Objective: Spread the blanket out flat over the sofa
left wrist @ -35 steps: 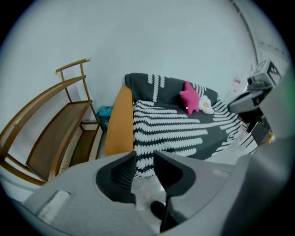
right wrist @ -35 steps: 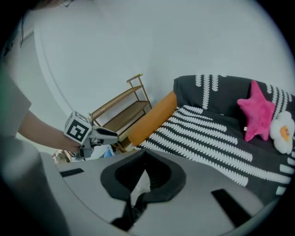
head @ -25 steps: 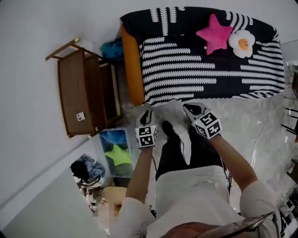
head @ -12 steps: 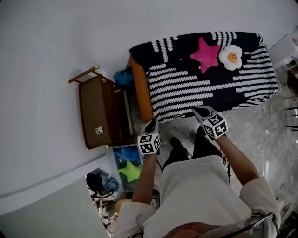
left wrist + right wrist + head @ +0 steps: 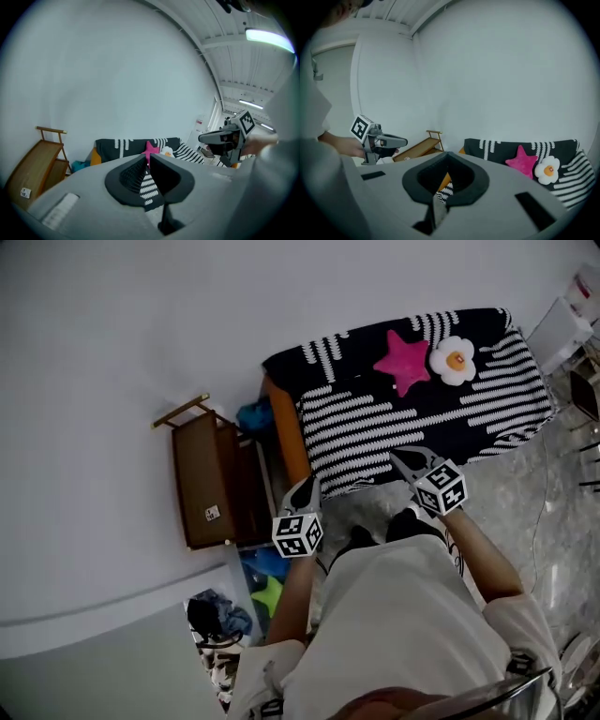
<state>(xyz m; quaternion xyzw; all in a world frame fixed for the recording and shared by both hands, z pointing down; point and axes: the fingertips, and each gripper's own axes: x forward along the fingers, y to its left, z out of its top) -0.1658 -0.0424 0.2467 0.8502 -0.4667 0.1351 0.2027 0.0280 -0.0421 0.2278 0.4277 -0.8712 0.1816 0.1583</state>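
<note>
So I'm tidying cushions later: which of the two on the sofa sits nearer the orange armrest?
The pink star cushion; the white flower cushion lies beside it, farther from the orange armrest.

Floor [image 5: 555,507] nr sofa [image 5: 287,429] free; wooden rack [image 5: 208,486] crowds its orange end.

Soft, even indoor light (glare off the ceiling strip [image 5: 265,37]), fisheye-bent edges, dark vignetted corners.

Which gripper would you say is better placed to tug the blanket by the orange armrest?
Left, probably: the left gripper, its empty jaws just closing, hangs nearer the orange armrest than the right gripper.
</note>
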